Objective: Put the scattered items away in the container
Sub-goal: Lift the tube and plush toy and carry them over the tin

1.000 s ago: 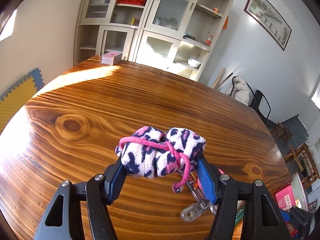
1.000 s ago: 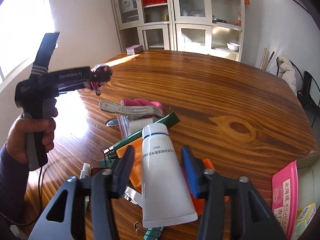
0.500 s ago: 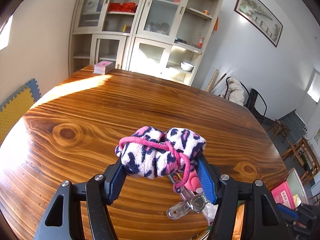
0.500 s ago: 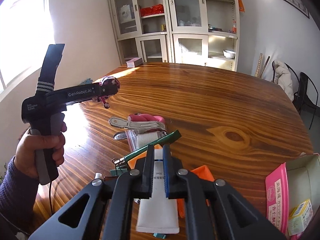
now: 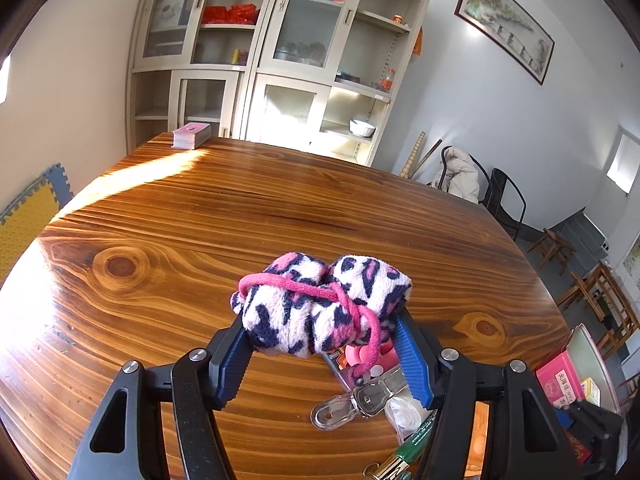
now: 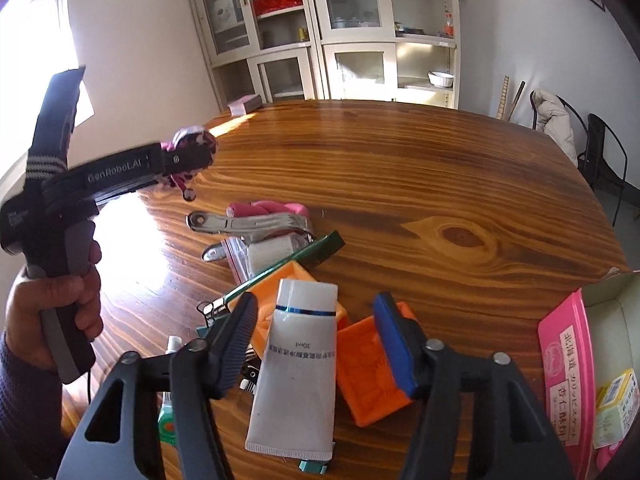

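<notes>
My left gripper (image 5: pixel 322 344) is shut on a pink, white and navy fuzzy sock bundle (image 5: pixel 320 306) tied with a pink cord, held above the wooden table (image 5: pixel 240 216); it also shows in the right wrist view (image 6: pixel 190 148). My right gripper (image 6: pixel 316 340) is open over a white tube (image 6: pixel 296 368) that lies on the table between the fingers, beside an orange tray (image 6: pixel 372 364). The container, a box (image 6: pixel 612 316) holding a pink packet (image 6: pixel 564 364), sits at the right edge.
A pile lies near me: a metal clip (image 6: pixel 248 222), a pink item (image 6: pixel 268 208), a bagged white roll (image 6: pixel 268 254), a green pen (image 6: pixel 288 266), binder clips (image 6: pixel 212 312). A card stack (image 5: pixel 191 135) sits at the far edge. Cabinets and chairs stand behind.
My right gripper shut half a second ago and has opened again around the white tube. My left gripper has carried the sock bundle rightward, toward the pile.
</notes>
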Demonstrator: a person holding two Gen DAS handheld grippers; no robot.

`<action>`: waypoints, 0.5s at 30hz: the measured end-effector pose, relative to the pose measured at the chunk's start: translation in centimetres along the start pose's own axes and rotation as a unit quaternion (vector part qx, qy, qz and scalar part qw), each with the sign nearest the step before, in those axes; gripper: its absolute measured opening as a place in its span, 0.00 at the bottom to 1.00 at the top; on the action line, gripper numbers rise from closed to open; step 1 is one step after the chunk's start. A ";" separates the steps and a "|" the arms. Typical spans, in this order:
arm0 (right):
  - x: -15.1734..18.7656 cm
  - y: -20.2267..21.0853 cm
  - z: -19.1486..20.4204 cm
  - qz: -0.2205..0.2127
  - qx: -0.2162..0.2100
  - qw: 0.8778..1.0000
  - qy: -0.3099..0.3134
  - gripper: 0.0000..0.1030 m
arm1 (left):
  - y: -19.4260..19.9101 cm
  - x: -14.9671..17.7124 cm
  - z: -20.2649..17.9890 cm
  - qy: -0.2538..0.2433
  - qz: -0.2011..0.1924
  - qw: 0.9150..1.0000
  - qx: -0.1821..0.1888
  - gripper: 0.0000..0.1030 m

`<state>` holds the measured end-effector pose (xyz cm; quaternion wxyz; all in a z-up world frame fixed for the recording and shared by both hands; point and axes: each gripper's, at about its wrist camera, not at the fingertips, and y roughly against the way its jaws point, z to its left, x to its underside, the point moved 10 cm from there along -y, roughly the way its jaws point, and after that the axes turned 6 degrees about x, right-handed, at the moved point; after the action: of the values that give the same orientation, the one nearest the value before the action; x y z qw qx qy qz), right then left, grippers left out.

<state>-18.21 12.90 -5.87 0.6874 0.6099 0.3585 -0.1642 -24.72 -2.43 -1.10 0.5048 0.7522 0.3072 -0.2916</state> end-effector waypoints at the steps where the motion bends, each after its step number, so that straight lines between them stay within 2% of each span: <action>1: 0.0 0.1 0.3 -0.007 0.013 1.000 0.014 0.48 | -0.1 0.1 0.0 -0.001 0.001 1.000 0.001 0.65; 2: 0.0 0.3 0.7 -0.011 0.018 1.000 0.023 0.35 | -0.1 0.1 -0.1 -0.002 0.002 1.000 0.001 0.65; 3: 0.1 0.4 0.8 -0.011 0.022 0.999 0.025 0.34 | -0.1 0.2 -0.2 -0.003 0.002 1.000 0.002 0.65; 8: -0.1 1.1 -0.3 -0.016 0.018 1.000 -0.015 0.33 | 0.2 0.3 -1.0 -0.010 -0.001 1.000 0.008 0.65; 12: -0.9 3.3 -1.8 -0.042 0.024 0.998 -0.044 0.33 | 0.5 0.3 -1.9 -0.016 -0.002 1.000 0.015 0.65; 15: -1.0 5.8 -3.6 -0.069 0.044 0.994 -0.069 0.33 | 0.5 0.6 -2.8 -0.024 0.000 0.999 0.021 0.65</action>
<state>-16.17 17.31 -0.98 0.6701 0.6005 0.3441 -0.2684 -23.58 0.17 -0.35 0.4959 0.7554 0.2887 -0.3166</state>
